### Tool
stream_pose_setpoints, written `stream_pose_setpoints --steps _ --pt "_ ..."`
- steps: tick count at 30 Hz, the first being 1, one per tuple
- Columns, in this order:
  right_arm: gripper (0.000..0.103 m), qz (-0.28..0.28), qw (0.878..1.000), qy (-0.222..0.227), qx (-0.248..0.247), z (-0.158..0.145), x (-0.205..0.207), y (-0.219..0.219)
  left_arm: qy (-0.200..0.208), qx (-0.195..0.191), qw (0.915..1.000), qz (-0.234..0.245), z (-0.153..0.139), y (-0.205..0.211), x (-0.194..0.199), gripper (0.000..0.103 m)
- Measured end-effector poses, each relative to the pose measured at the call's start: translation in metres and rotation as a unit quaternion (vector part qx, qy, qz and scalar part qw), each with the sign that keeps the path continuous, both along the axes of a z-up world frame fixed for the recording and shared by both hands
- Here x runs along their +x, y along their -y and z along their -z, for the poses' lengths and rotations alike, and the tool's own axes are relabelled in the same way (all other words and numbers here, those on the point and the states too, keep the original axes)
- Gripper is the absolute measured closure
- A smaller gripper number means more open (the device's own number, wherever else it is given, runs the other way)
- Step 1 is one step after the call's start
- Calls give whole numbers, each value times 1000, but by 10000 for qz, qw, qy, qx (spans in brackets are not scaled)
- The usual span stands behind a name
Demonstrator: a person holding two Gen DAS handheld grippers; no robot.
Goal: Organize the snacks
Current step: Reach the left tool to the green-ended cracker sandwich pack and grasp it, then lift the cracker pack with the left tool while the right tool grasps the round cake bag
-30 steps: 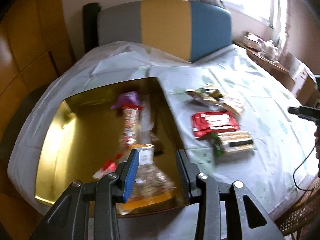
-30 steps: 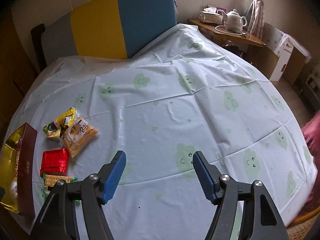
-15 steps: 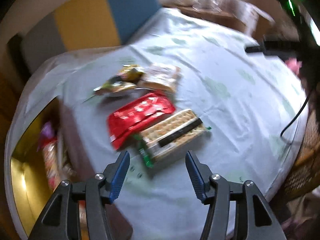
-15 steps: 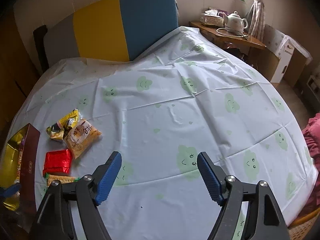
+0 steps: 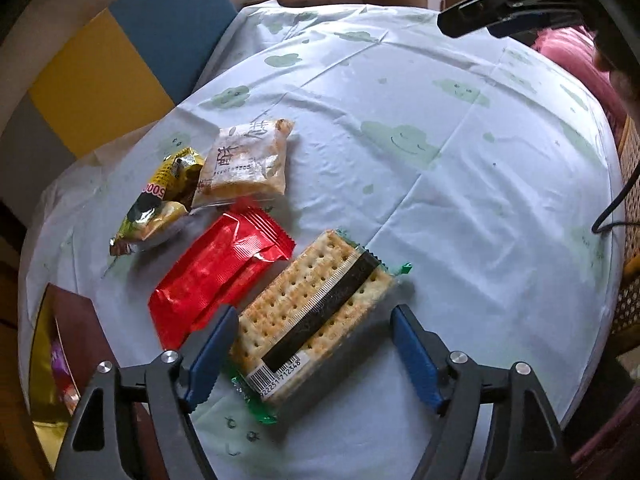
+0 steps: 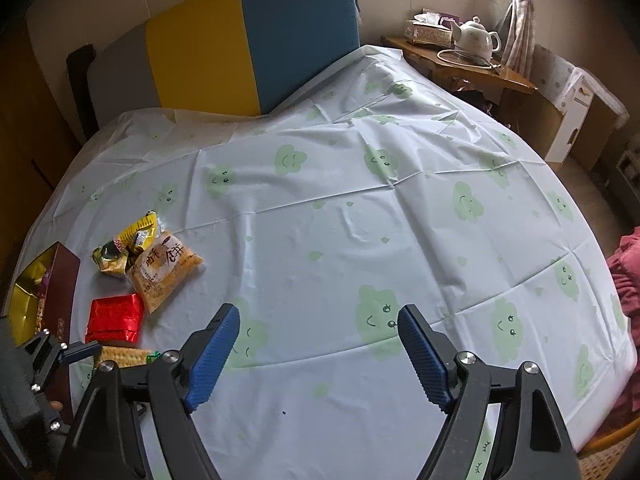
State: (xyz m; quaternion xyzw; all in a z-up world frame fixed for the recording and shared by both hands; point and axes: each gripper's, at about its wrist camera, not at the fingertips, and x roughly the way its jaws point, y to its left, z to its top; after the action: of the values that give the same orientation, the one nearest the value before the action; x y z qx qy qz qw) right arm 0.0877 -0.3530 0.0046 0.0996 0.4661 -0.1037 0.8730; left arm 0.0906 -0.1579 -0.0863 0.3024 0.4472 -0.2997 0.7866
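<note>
Halfway-ish on the snack sorting, going by what's lying around. Got a gold-lined box (image 5: 48, 344) with a dark red wall sitting at the left edge of the table (image 5: 460, 220), already holding a few wrapped things, purple and reddish, too blurry to name. So some of the job looks done.

Still out on the cloth, four packs bunched just beside the box: cracker pack (image 5: 316, 316) closest, red foil pack (image 5: 220, 272) touching its far-left side, then a pale biscuit pack (image 5: 248, 160) and a yellow crinkly pack (image 5: 160, 200) behind, those two overlapping a bit.

Left gripper (image 5: 316, 352) hanging right over the near end of the cracker pack, jaws opening, spread wide, pack lying between the blue pads but not touched on the right side; left pad very close, can't swear there's a gap. Nothing pinched yet. Pretty clearly lining up for that one next.

Right gripper (image 6: 320, 356) parked over bare tablecloth, well apart from the snacks, jaws opening too and nothing between them. Just waiting, from the looks of it.

Left to do, best guess: four packs into the box, crackers first. Worth watching the red foil pack, since it's snug against the crackers and could get dragged along.
</note>
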Motion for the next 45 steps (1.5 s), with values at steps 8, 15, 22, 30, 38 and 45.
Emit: stream_pose_setpoints --steps 8,15,22,30,38,45 --pt "19 -63 10000 -2 -16 0 0 -3 -494 -693 9961 -246 -12 -13 -34 24" --pt "17 -27 10000 27 -5 -1 -2 -2 -704 -818 9932 -446 -18 -35 -34 24" --pt "16 -15 10000 -9 -8 0 0 -1 -592 -538 9964 -288 -8 -20 -14 24" --pt "15 -6 10000 -50 26 2 1 0 -660 -756 9930 -626 4 -15 -2 35" --pt "15 -28 9997 -242 -39 9 4 -3 -291 -1052 9894 -954 3 -28 -24 48" --pt "15 -31 9989 -459 -111 18 7 -4 -74 -1237 9839 -1288 3 -59 -61 49"
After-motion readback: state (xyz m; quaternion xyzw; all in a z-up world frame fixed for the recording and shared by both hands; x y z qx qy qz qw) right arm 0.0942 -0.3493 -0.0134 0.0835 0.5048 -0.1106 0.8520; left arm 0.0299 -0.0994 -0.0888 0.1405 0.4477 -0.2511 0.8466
